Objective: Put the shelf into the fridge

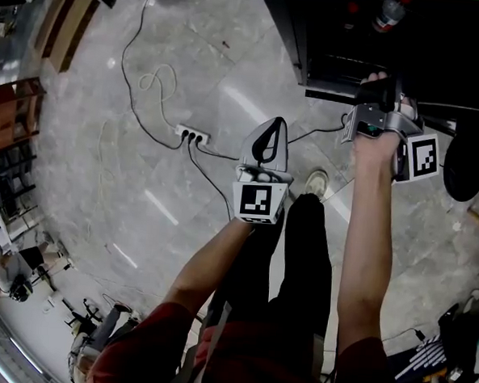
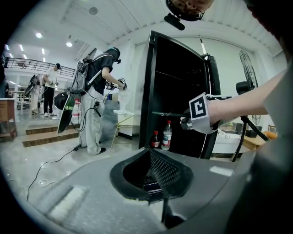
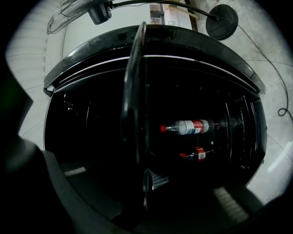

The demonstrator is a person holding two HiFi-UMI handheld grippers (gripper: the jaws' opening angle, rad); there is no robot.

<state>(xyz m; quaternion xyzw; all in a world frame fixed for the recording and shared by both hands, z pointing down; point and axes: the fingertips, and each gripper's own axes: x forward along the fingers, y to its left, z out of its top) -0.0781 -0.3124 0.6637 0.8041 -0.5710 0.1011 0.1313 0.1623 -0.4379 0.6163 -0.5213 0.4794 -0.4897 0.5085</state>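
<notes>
Nearest the camera, the left forearm (image 1: 207, 266) is bent and held in front of the body over the grey stone floor (image 1: 127, 180). It carries the left gripper (image 1: 271, 136), which points ahead and slightly down. Its jaws are together with nothing between them.

The right forearm (image 1: 370, 243) is stretched out straight and level towards the dark opening ahead. The right hand (image 1: 376, 146) is wrapped around the right gripper (image 1: 383, 89), which is rolled onto its side. Its jaws are clamped on the near edge of the shelf (image 3: 133, 100), a thin dark pane. In the left gripper view the shelf lies flat and reaches from the gripper into the cabinet.

The fridge (image 2: 176, 77) is black and stands open, and the shelf's far part is already inside it, about halfway up. Below it, on the fridge bottom, stand a clear bottle (image 2: 167, 135) with a red cap and a smaller dark bottle (image 2: 155, 139) just beside it.

Farther off to the left, another person (image 2: 98, 91) wearing a backpack stands on the floor.
</notes>
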